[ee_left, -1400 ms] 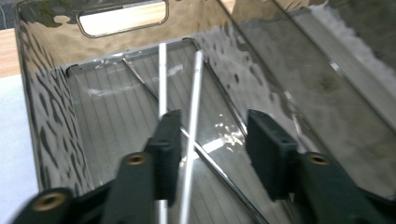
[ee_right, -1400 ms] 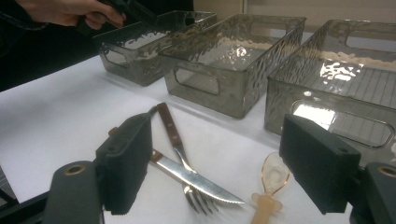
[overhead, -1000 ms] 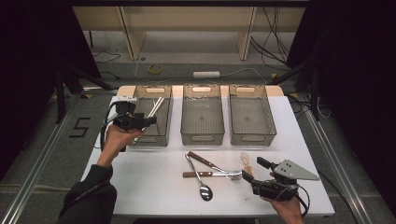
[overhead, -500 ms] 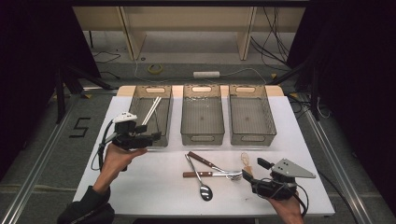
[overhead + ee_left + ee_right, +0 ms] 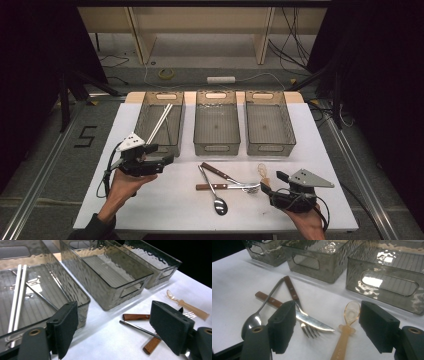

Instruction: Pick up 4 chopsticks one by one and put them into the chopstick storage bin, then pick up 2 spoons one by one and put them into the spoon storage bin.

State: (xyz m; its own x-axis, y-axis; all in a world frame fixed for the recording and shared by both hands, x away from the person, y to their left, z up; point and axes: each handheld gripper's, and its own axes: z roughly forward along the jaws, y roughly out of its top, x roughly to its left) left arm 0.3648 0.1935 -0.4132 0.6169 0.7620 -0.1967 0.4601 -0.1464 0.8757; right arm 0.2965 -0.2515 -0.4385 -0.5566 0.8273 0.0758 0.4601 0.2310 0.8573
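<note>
My left gripper (image 5: 169, 159) hovers in front of the left bin (image 5: 141, 120), open; its jaws have just been opening with nothing between them (image 5: 117, 327). White chopsticks (image 5: 160, 122) lean inside that bin (image 5: 62, 282). My right gripper (image 5: 264, 189) rests low at the table's near right, open; its jaws have just been closing a little (image 5: 329, 327). Ahead of them lie a wooden-handled knife (image 5: 312, 322), a fork (image 5: 309, 332) and an amber plastic spoon (image 5: 348, 322), none pressed. A steel spoon (image 5: 216, 197) lies beside the knife (image 5: 220, 174) and fork (image 5: 222, 187).
The middle bin (image 5: 216, 148) and the right bin (image 5: 270, 148) stand side by side behind the cutlery. The white table (image 5: 170, 210) ends just behind both hands. A thin metal piece (image 5: 41, 296) lies in the left bin beside the chopsticks (image 5: 17, 297).
My left hand has drawn back from over the left bin toward the near side and sunk a little, with the jaws wider. The chopsticks stay in the bin. The right hand has kept still.
</note>
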